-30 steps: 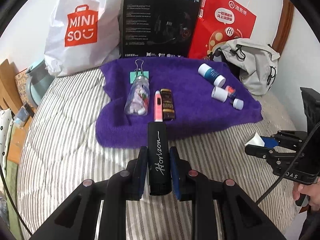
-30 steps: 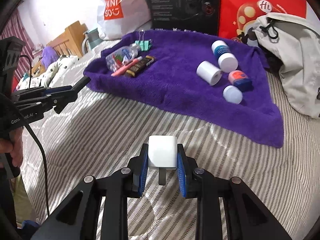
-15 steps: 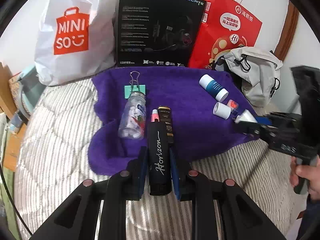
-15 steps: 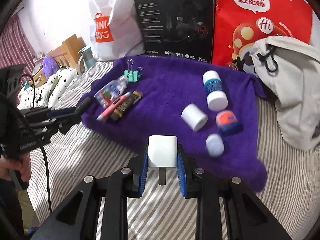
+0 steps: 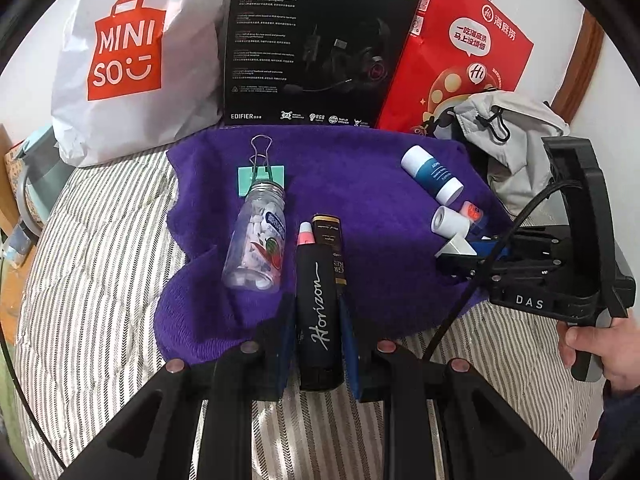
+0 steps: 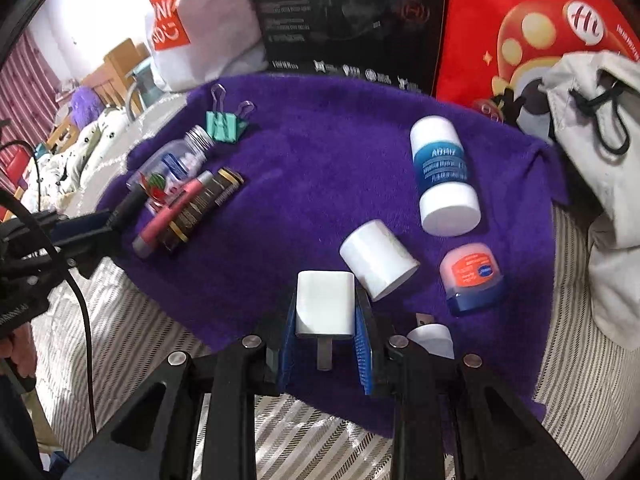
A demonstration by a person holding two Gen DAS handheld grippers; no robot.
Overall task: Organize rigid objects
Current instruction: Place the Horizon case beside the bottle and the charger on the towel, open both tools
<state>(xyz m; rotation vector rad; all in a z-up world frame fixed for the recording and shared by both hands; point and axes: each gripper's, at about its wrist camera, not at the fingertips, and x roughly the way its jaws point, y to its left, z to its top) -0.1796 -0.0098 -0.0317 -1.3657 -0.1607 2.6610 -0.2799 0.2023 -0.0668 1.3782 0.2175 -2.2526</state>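
My left gripper [image 5: 318, 312] is shut on a black tube marked Horizon [image 5: 320, 312], held over the near edge of the purple towel [image 5: 360, 168], just before a pink pen [image 5: 306, 234] and a dark bar [image 5: 328, 228]. A clear pill bottle [image 5: 256, 240] and a green binder clip [image 5: 261, 178] lie left of them. My right gripper [image 6: 325, 320] is shut on a white charger plug [image 6: 325, 304] over the towel's [image 6: 320, 140] near right part, beside a white cylinder [image 6: 378, 258], a small orange-lidded jar [image 6: 472, 276] and a blue-and-white bottle [image 6: 444, 172].
A white Miniso bag [image 5: 128, 56], a black headset box [image 5: 312, 44] and a red paper bag [image 5: 464, 52] stand behind the towel. A grey backpack [image 5: 512, 140] lies at the right. The striped bedcover [image 5: 100, 280] surrounds the towel. A small white cap [image 6: 430, 338] lies by the right gripper.
Both grippers have moved forward onto the towel with their loads. The right gripper with the plug now sits close to the white cylinder and jar.
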